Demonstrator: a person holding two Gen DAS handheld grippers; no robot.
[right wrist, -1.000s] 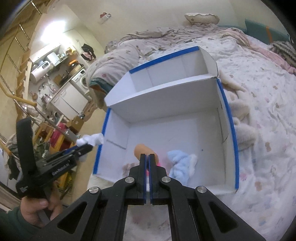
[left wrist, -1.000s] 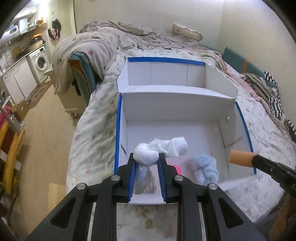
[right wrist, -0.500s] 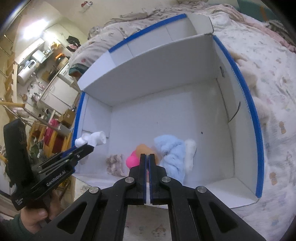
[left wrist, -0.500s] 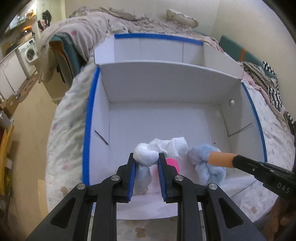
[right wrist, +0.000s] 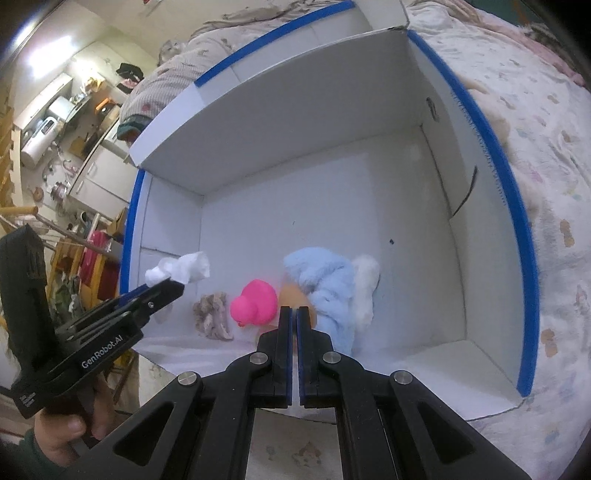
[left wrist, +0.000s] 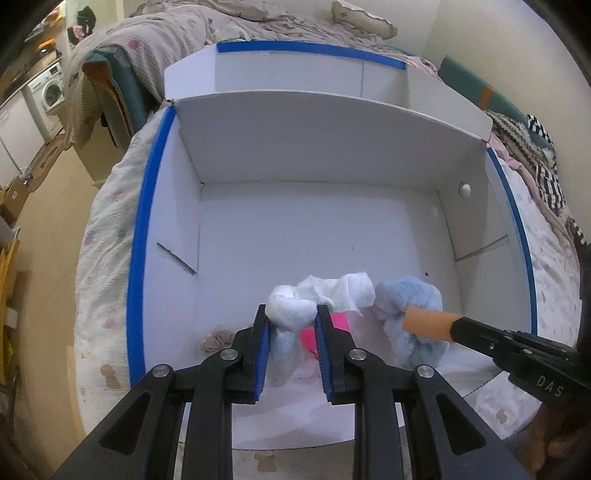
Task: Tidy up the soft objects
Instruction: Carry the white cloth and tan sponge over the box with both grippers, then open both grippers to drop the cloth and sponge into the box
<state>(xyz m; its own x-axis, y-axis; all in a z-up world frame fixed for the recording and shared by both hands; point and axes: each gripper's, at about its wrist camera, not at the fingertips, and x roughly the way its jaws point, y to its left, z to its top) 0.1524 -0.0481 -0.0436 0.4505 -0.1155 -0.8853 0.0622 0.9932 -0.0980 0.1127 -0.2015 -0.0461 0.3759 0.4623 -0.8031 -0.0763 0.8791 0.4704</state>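
I am looking down at the bed [left wrist: 99, 266], its floral quilt [right wrist: 554, 155] carrying the white, blue-edged box [left wrist: 136, 258], with rumpled blankets [left wrist: 147, 40] and a pillow [left wrist: 364, 20] lying beyond it.

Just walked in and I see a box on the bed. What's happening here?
A person is sorting soft items into a white cardboard box with a claw in each hand. The left claw grips a white cloth above the box's near end. The right claw is closed on an orange foam piece beside a light blue plush. A pink rubber duck and a beige scrunchie already lie inside.
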